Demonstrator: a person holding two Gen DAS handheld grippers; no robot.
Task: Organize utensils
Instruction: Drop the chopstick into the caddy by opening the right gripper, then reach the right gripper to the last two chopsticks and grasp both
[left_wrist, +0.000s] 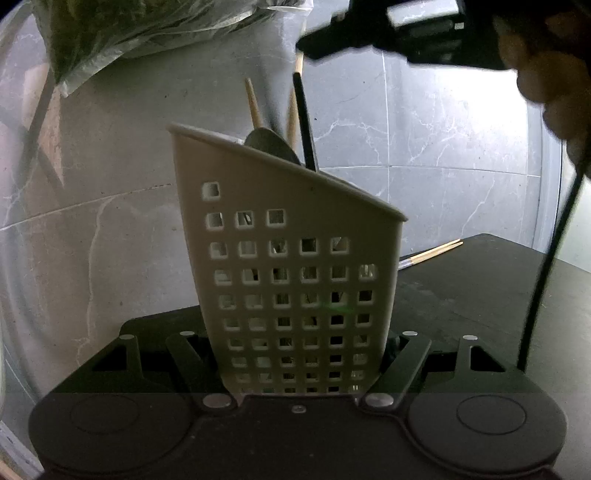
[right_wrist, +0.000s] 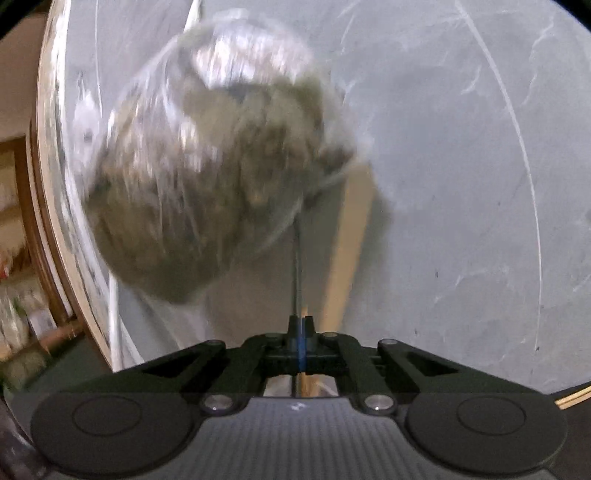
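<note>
A white perforated utensil holder (left_wrist: 295, 258) stands tilted on the black table (left_wrist: 480, 295), and my left gripper (left_wrist: 295, 339) is shut on its lower part. Out of it stick wooden chopsticks (left_wrist: 255, 107), a dark spoon head (left_wrist: 273, 144) and a black handle (left_wrist: 304, 122). My right gripper (left_wrist: 306, 46) hovers just above those tips with a hand (left_wrist: 554, 92) behind it. In the right wrist view the right gripper (right_wrist: 301, 328) has its jaws together. A thin dark rod (right_wrist: 297, 258) rises from its tips; I cannot tell whether it is pinched.
A clear plastic bag of greenish stuff (left_wrist: 129, 33) hangs against the grey marble wall and fills the blurred right wrist view as bag (right_wrist: 207, 166). A pair of chopsticks (left_wrist: 432, 253) lies on the table behind the holder. A black cable (left_wrist: 546, 258) hangs at the right.
</note>
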